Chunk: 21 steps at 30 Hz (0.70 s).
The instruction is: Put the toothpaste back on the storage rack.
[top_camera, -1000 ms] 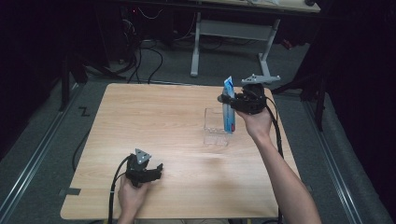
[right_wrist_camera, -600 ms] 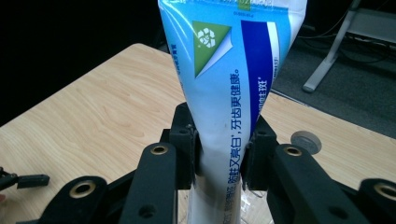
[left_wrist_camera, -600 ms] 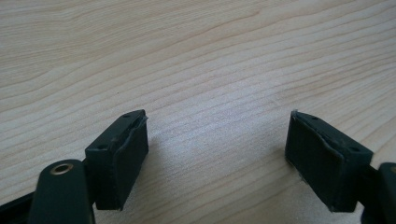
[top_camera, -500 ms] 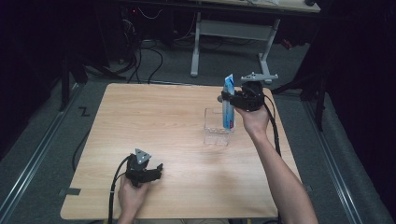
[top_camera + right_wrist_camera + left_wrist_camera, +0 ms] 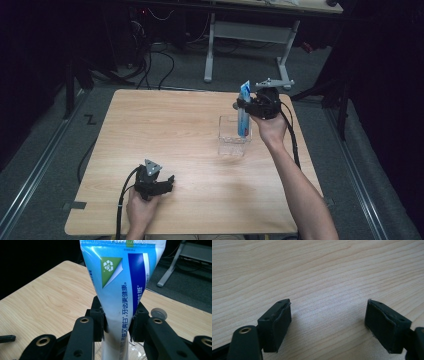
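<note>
The wooden surface (image 5: 165,130) is bare across its left and middle, with wide room there. Near its right side stands a clear plastic container (image 5: 233,137), hard to make out against the wood; its walls barely show. A blue and white toothpaste tube (image 5: 244,111) stands upright in it, crimped end up. The right gripper (image 5: 248,106) pinches the tube at mid-height, one of its fingers (image 5: 98,312) pressed on each side; the tube's lower end is hidden behind the gripper in the right gripper view, and its top is cut off there. A small grey disc (image 5: 158,313) lies on the surface just beyond. The left gripper (image 5: 167,181) rests near the front edge, its fingers (image 5: 277,322) spread with only bare wood between them.
</note>
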Each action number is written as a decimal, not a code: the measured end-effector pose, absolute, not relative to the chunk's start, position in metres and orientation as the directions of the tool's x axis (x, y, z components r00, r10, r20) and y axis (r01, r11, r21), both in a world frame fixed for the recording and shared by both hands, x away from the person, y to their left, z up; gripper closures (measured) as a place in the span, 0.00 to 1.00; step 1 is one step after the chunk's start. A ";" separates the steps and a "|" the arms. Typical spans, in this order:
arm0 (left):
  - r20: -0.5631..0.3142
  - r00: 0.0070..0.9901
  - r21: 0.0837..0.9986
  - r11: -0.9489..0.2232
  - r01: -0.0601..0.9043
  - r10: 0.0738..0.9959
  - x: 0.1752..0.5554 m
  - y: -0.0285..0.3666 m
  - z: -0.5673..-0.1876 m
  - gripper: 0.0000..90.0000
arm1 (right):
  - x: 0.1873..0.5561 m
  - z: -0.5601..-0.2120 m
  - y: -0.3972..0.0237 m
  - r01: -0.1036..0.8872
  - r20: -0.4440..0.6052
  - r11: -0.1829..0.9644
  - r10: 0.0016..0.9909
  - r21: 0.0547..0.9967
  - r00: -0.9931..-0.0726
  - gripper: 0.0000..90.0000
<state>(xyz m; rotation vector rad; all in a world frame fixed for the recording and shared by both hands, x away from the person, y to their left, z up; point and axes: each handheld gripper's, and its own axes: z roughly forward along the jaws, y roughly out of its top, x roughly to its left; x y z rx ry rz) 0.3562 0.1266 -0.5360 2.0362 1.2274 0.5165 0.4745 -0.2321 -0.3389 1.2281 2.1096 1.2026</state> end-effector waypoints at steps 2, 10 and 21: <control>-0.016 0.473 0.733 -0.311 0.605 0.881 0.356 0.127 -0.536 0.24 | 0.474 -0.340 -0.231 0.490 0.061 0.243 0.849 0.837 -0.526 0.78; -0.015 0.472 0.734 -0.311 0.604 0.881 0.356 0.127 -0.536 0.24 | 0.474 -0.351 -0.231 0.508 0.069 0.243 0.852 0.827 -0.519 0.78; -0.015 0.473 0.734 -0.311 0.604 0.881 0.356 0.127 -0.536 0.24 | 0.477 -0.364 -0.235 0.537 0.081 0.234 0.863 0.810 -0.498 0.77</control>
